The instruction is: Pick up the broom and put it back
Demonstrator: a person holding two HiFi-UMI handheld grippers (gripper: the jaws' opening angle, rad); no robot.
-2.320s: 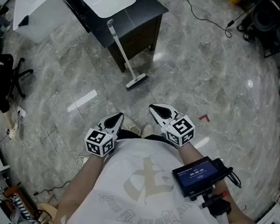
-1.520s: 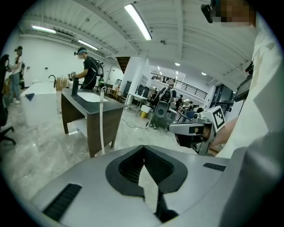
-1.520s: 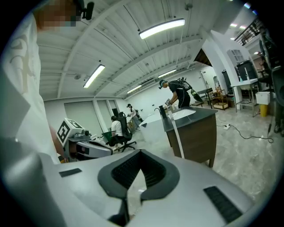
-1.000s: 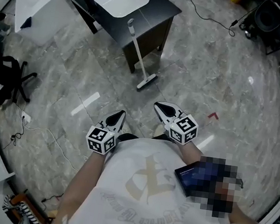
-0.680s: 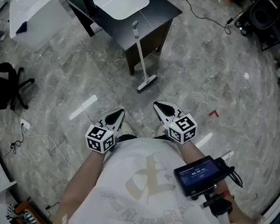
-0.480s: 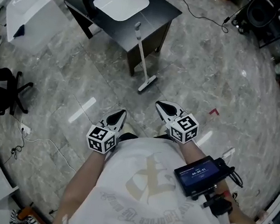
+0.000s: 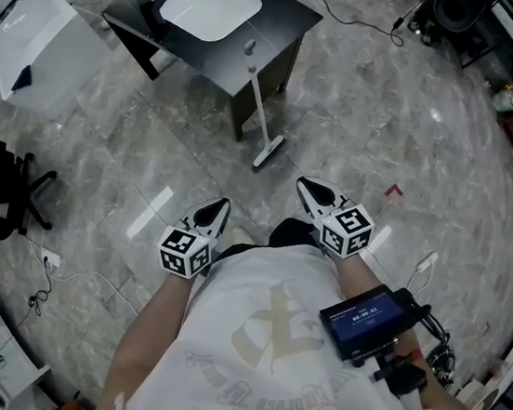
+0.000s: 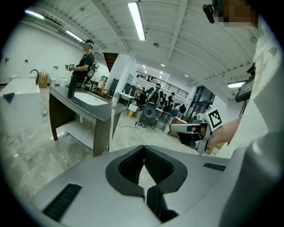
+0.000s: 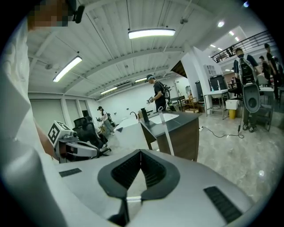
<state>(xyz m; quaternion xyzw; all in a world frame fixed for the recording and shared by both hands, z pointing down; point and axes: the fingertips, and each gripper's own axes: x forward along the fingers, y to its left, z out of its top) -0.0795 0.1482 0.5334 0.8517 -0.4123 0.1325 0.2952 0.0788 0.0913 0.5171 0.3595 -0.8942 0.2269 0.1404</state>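
Grey marble floor (image 7: 387, 142) all round, and the dark surface (image 7: 287, 11) with its white basin (image 7: 210, 6) stands ahead. The broom (image 7: 258, 104) leans upright against the surface's near edge, head on the floor. Left gripper (image 7: 218, 207) and right gripper (image 7: 306, 187) hover at the person's waist, well short of it, jaws together on nothing.
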